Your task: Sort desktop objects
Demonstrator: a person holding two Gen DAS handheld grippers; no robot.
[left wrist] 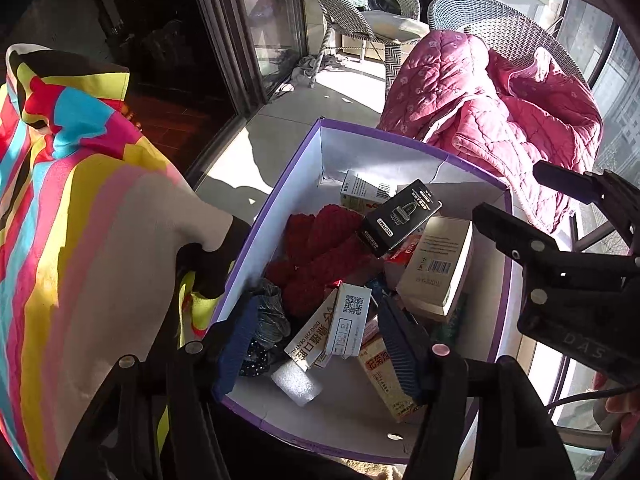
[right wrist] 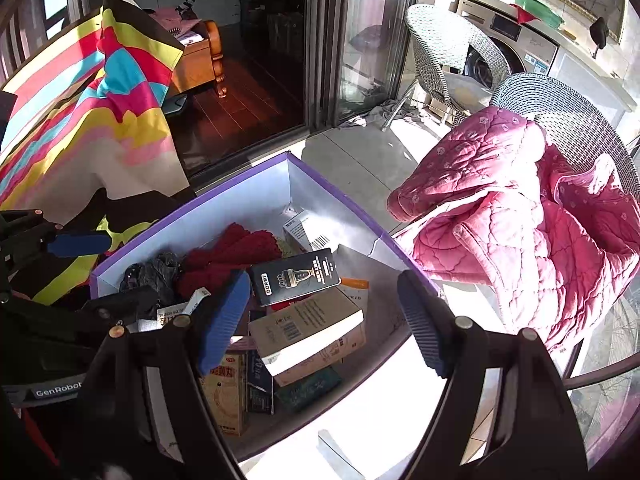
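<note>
A purple-rimmed cardboard box (left wrist: 280,184) (right wrist: 192,208) holds several things. Among them are a black DORMI carton (left wrist: 400,218) (right wrist: 296,276), a red knit cloth (left wrist: 320,252) (right wrist: 232,252), a beige carton (left wrist: 440,264) (right wrist: 308,328), a white QR-code carton (left wrist: 348,320) and a white foam block (left wrist: 296,384). My left gripper (left wrist: 318,344) hangs open over the near left part of the box, its pads pressing on nothing. My right gripper (right wrist: 322,320) (left wrist: 516,196) is open above the beige carton, gripping nothing.
A pink quilted jacket (left wrist: 480,112) (right wrist: 520,240) lies over a wicker chair right of the box. A bright striped cloth (left wrist: 80,200) (right wrist: 80,120) hangs at the left. Behind are a second wicker chair (left wrist: 352,12), a washing machine (right wrist: 508,52) and a sliding glass door.
</note>
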